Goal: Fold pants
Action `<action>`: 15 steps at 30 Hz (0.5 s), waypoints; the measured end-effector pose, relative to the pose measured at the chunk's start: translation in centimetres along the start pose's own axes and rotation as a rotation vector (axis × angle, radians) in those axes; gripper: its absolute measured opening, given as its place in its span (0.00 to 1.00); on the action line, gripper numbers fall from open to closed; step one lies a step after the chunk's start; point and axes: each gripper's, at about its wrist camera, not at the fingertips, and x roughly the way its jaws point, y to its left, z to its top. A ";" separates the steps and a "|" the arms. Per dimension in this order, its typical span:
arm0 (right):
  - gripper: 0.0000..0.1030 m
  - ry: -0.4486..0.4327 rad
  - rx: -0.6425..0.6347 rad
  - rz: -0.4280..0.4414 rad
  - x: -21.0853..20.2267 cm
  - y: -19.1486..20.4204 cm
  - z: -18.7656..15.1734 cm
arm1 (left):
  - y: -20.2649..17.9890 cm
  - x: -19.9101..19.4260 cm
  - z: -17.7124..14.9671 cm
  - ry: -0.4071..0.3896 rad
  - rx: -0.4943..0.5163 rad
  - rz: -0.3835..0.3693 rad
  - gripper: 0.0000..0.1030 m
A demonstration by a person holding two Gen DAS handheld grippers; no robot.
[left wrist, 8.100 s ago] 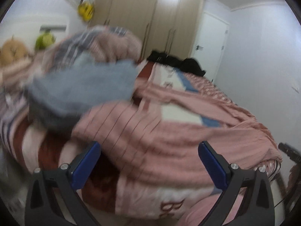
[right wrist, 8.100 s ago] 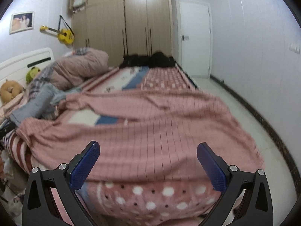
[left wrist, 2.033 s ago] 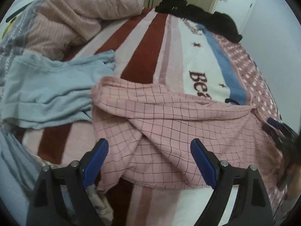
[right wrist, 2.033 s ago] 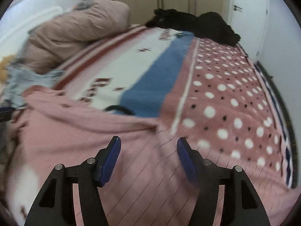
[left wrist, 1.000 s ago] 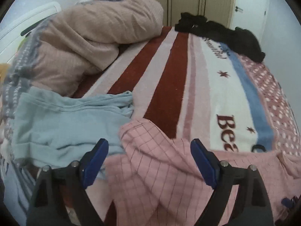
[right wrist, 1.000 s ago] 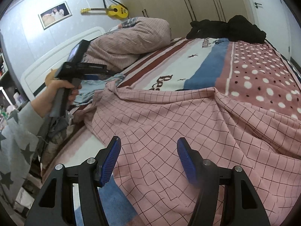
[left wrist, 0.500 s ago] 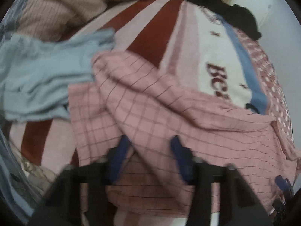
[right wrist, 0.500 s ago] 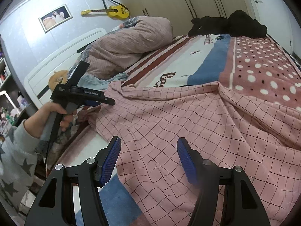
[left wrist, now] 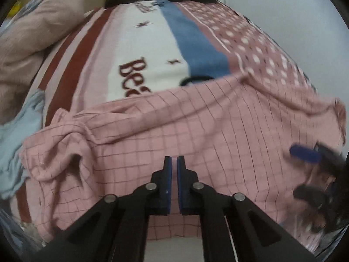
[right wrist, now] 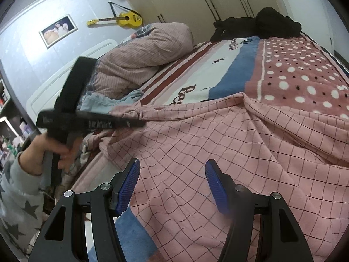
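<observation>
The pink checked pants (left wrist: 218,131) lie spread and rumpled across the near part of the bed, with a bunched end at the left. My left gripper (left wrist: 174,158) hangs over their near middle, pointing steeply down; its jaws are shut, and I see no cloth pinched between them. In the right wrist view the pants (right wrist: 218,142) fill the foreground, and the left gripper (right wrist: 141,123) reaches in from the left with its tip over their bunched edge. My right gripper (right wrist: 172,174) stands open above the pants near the bed's front edge, holding nothing. It shows blurred as the right gripper (left wrist: 303,172) at the far right.
A light blue garment (right wrist: 104,102) lies left of the pants, below a heaped pink duvet (right wrist: 141,50). Black clothes (right wrist: 261,24) sit at the bed's far end by the wardrobe. A hand (right wrist: 54,152) in a star-patterned sleeve holds the left gripper. The striped and dotted blanket (right wrist: 294,76) shows beyond the pants.
The left gripper's jaws have closed from wide open to shut. It swung right across the pants and tipped further down. The right gripper has stayed put and open.
</observation>
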 end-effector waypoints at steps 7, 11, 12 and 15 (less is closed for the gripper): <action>0.57 -0.002 0.007 0.005 -0.1 -0.2 0.0 | 5.2 -3.2 -1.0 -0.070 -0.109 0.170 0.73; 0.57 0.003 0.004 0.011 0.1 0.0 0.0 | 9.5 -2.1 -2.3 -0.031 -0.265 0.090 0.73; 0.57 0.004 0.004 0.012 0.1 0.0 0.0 | 10.0 -1.5 -2.4 -0.020 -0.295 0.070 0.72; 0.57 0.002 0.009 0.012 0.1 0.0 0.0 | 10.9 0.1 -2.7 -0.017 -0.369 0.012 0.36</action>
